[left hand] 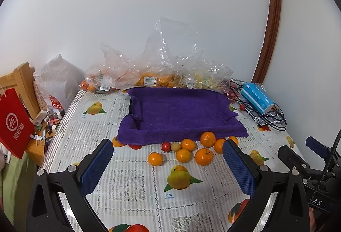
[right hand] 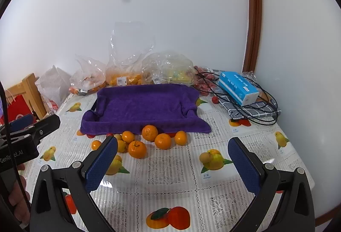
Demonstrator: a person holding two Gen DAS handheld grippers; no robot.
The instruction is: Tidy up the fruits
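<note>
Several loose oranges (left hand: 203,156) (right hand: 137,149) lie in a cluster on the table in front of a tray lined with a purple towel (left hand: 181,112) (right hand: 145,106). A small red fruit (left hand: 165,146) and a pale round fruit (left hand: 175,146) lie among them. My left gripper (left hand: 168,146) is open and empty, just short of the cluster. My right gripper (right hand: 172,144) is open and empty, to the right of the cluster. The left gripper's body shows at the left edge of the right wrist view (right hand: 40,127).
Clear plastic bags of fruit (left hand: 149,74) (right hand: 125,74) line the wall behind the tray. A blue tissue box (left hand: 256,97) (right hand: 238,88), black cables (right hand: 255,114) and a checked cloth sit at the right. A red paper bag (left hand: 12,123) and wooden chair stand off the left edge.
</note>
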